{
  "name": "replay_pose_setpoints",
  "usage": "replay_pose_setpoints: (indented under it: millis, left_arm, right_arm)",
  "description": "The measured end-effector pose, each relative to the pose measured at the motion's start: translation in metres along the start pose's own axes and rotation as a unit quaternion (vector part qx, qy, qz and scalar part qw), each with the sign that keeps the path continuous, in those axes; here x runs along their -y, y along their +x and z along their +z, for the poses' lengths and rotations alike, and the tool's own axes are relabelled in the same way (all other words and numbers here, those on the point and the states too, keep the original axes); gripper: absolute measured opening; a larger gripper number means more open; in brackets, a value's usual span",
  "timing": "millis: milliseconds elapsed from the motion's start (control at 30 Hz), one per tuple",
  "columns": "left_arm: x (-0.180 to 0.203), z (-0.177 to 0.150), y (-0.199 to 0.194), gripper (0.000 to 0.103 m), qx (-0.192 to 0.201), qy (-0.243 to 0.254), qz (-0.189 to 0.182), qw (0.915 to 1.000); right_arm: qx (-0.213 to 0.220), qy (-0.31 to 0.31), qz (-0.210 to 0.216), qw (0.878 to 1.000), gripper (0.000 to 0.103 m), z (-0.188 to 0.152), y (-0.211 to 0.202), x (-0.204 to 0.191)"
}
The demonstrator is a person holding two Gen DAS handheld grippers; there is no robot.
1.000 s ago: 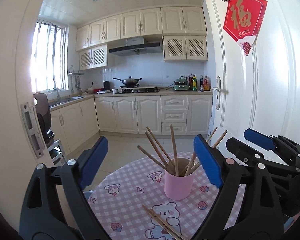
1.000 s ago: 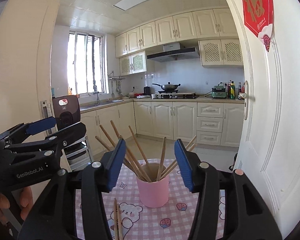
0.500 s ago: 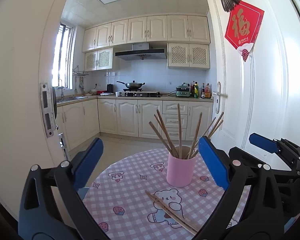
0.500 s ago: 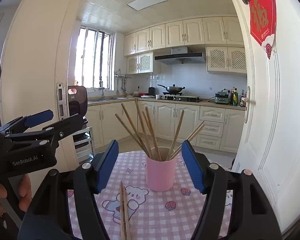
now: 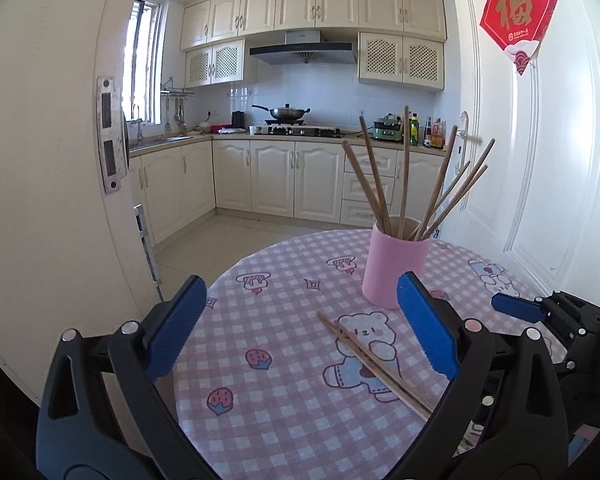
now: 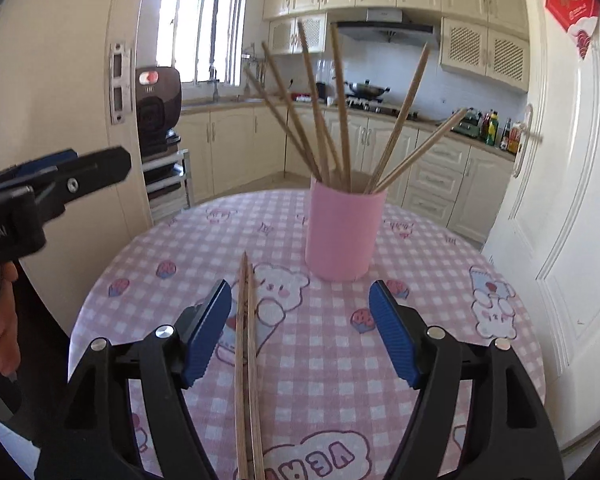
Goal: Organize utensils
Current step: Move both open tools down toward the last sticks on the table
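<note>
1. The right tool (image 6: pixel 300 332) hangs over the loose pair of chopsticks (image 6: pixel 247 344) with its jaws opening; the pair lies between them on the tabletop (image 6: pixel 440 280), not pinched.
2. The left tool (image 5: pixel 300 320) is spread wide and holds nothing.
3. That pair lies flat just in front of the pink cup (image 6: pixel 344 232), so it is left to do.
4. Several chopsticks (image 6: pixel 340 112) already stand in the cup, fanned out: most of the job looks done.
5. The near ends of the loose pair are cut off by the frame edge, and the cup's inside is hidden.
</note>
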State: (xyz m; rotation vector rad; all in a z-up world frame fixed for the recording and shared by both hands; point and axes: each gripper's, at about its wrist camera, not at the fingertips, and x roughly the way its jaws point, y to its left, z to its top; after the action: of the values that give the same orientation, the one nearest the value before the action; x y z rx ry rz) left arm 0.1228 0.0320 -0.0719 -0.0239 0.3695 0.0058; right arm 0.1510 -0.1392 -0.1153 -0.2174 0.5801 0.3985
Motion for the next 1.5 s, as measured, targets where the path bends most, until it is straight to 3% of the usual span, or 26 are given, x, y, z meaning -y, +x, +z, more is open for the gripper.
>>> replay_pose_setpoints:
  millis: [200, 500, 567, 667, 767, 833, 933, 1100, 1233, 1467, 1500]
  left_arm:
    - [-0.011, -0.013, 0.015, 0.094, -0.039, -0.01, 0.011, 0.9991]
    - [-0.014, -0.024, 0.031, 0.094, -0.076, -0.007, 0.014, 0.997]
    - [-0.014, -0.026, 0.036, 0.094, -0.087, -0.008, 0.015, 0.9961]
    - [-0.015, -0.029, 0.043, 0.094, -0.104, -0.011, 0.016, 0.9944]
    - [-0.016, -0.032, 0.052, 0.094, -0.126, -0.018, 0.012, 0.9918]
    - [-0.017, -0.034, 0.059, 0.094, -0.143, -0.026, 0.001, 0.9894]
    - [-0.015, -0.038, 0.071, 0.094, -0.168, -0.034, -0.012, 0.9852]
    - [-0.007, -0.042, 0.097, 0.094, -0.207, -0.046, -0.026, 0.9769]
    - [0.005, -0.042, 0.122, 0.093, -0.239, -0.03, -0.024, 0.9702]
    - [0.021, -0.042, 0.16, 0.072, -0.293, -0.009, -0.024, 0.9558]
    - [0.02, -0.042, 0.164, 0.065, -0.298, -0.011, -0.025, 0.9542]
  right_arm:
    - [-0.074, -0.053, -0.027, 0.996, 0.068, -0.02, 0.035, -0.019]
    - [-0.123, -0.053, -0.029, 0.99, 0.068, -0.024, 0.059, -0.017]
    - [-0.126, -0.057, -0.028, 0.99, 0.068, -0.022, 0.062, -0.019]
    - [-0.126, -0.044, 0.03, 0.991, 0.068, -0.02, 0.062, -0.022]
    - [-0.127, -0.053, 0.016, 0.99, 0.066, -0.018, 0.064, -0.024]
    - [-0.129, -0.041, 0.013, 0.991, 0.048, -0.016, 0.066, -0.018]
    - [-0.133, -0.023, 0.004, 0.991, 0.034, -0.014, 0.071, -0.007]
    - [-0.136, 0.002, 0.01, 0.991, 0.035, -0.011, 0.077, 0.009]
    - [-0.138, 0.016, 0.02, 0.99, 0.042, -0.005, 0.084, 0.018]
    - [-0.154, 0.037, 0.037, 0.987, 0.042, 0.013, 0.11, 0.028]
    - [-0.158, 0.034, 0.036, 0.986, 0.041, 0.016, 0.113, 0.027]
